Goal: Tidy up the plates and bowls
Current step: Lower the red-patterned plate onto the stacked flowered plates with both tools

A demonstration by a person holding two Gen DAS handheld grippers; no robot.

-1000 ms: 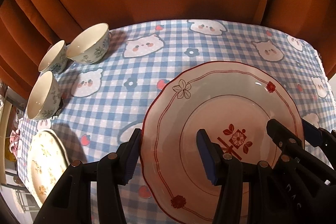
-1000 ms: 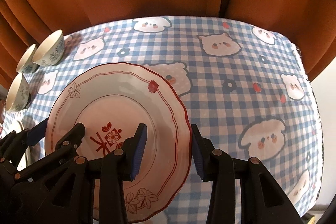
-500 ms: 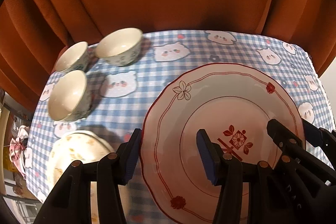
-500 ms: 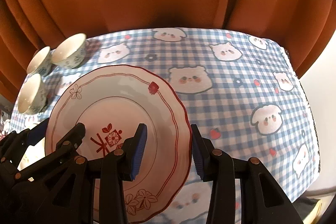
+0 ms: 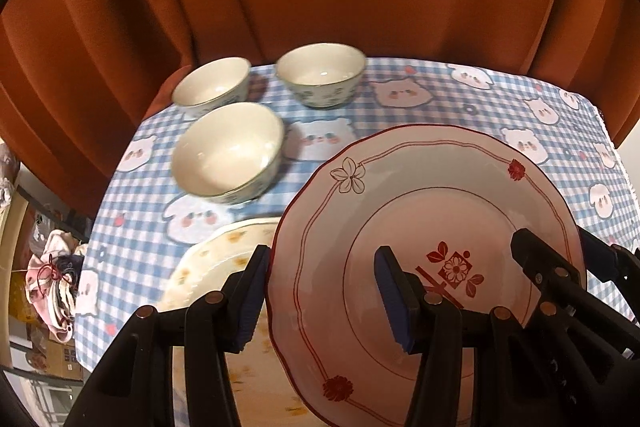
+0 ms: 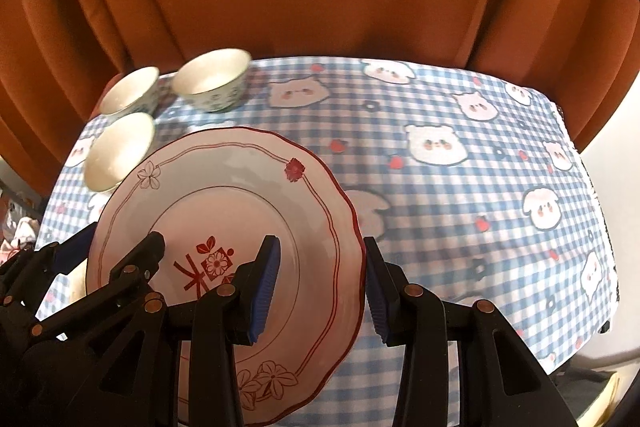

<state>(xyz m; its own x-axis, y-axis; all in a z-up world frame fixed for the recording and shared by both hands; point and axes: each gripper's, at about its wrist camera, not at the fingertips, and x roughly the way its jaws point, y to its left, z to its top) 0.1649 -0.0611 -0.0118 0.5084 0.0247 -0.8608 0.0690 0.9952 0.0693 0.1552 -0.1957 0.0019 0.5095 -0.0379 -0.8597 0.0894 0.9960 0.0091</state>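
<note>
Carrying the red-rimmed plate (image 5: 424,227) between them, left gripper (image 5: 320,297) and right gripper (image 6: 320,281) clamp opposite rims — yellow-flowered plate (image 5: 224,255) below awaits stacking; three bowls (image 5: 228,151) remain unnested.

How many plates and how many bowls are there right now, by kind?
Bowls: 3, at and.
Plates: 2, the red-trimmed plate held by both grippers and the yellow-flowered plate on the table.
Total: 5.
</note>
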